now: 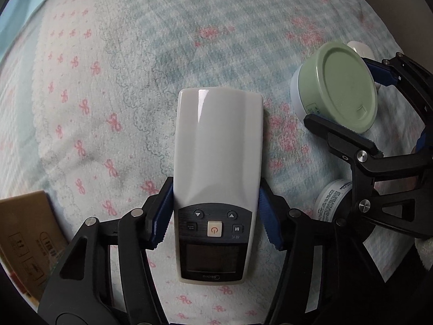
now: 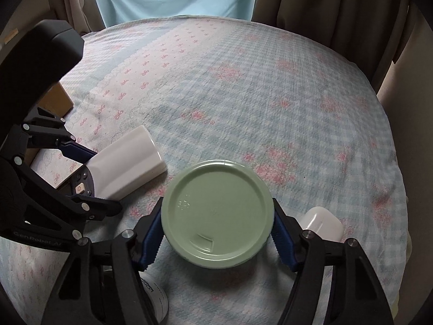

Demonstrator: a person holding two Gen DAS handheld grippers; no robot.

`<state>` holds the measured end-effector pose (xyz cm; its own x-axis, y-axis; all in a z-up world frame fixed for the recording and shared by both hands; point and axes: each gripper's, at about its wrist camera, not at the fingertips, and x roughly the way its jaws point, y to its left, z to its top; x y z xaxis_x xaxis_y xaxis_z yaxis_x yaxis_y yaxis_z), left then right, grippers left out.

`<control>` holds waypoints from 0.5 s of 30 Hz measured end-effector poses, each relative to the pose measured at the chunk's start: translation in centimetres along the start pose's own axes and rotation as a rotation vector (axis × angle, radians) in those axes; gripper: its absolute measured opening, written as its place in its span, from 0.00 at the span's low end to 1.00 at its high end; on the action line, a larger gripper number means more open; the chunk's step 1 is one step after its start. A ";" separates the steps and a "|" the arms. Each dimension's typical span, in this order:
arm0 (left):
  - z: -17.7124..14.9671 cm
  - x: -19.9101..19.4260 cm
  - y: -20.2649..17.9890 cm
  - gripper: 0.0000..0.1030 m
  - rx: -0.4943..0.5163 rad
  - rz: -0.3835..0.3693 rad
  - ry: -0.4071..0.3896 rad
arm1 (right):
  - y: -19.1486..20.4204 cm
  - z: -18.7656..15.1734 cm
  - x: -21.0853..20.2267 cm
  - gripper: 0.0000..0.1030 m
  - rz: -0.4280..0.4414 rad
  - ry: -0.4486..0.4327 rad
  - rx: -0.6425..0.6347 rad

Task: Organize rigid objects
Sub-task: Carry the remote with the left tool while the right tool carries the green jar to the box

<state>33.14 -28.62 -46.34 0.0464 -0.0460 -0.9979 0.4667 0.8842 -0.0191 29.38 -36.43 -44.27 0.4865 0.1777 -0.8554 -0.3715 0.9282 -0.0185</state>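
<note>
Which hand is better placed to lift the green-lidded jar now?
The right. The right tool already has its pads on either side of the jar, under the green lid. The left tool is busy around the remote, which lies apart from the jar.

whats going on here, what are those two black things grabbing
A person is working two handheld grippers over a patterned bedspread. The left tool straddles a white remote, blue pads at its sides. The right tool brackets a jar with a green lid. Both objects still rest on the cloth; neither is lifted yet.
</note>
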 end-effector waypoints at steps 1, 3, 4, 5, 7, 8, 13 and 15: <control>0.1 0.0 0.3 0.53 -0.002 -0.002 0.001 | -0.1 0.0 0.1 0.64 0.001 0.002 0.005; 0.3 0.0 1.1 0.53 -0.009 -0.008 0.001 | -0.1 0.1 0.1 0.64 -0.002 0.008 0.009; 0.2 -0.1 1.2 0.53 -0.016 -0.013 -0.001 | -0.1 0.2 0.0 0.64 -0.002 0.011 0.011; 0.2 -0.1 1.4 0.53 -0.027 -0.020 -0.002 | -0.1 0.3 0.0 0.64 0.000 0.014 0.014; 0.0 -0.4 2.1 0.53 -0.052 -0.035 -0.004 | -0.1 0.4 -0.1 0.64 0.005 0.019 0.022; -0.2 -0.7 2.6 0.53 -0.063 -0.040 -0.003 | -0.2 0.4 -0.1 0.64 0.006 0.022 0.025; -0.4 -2.0 4.4 0.53 -0.104 -0.060 -0.014 | 0.1 0.7 -0.9 0.64 0.002 0.026 0.031; -0.5 -2.7 5.3 0.53 -0.121 -0.069 -0.025 | 0.3 1.0 -1.3 0.64 0.003 0.026 0.036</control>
<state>35.06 -23.55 -43.78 0.0403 -0.1183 -0.9922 0.3594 0.9282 -0.0960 29.41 -36.12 -42.64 0.4646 0.1726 -0.8685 -0.3445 0.9388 0.0022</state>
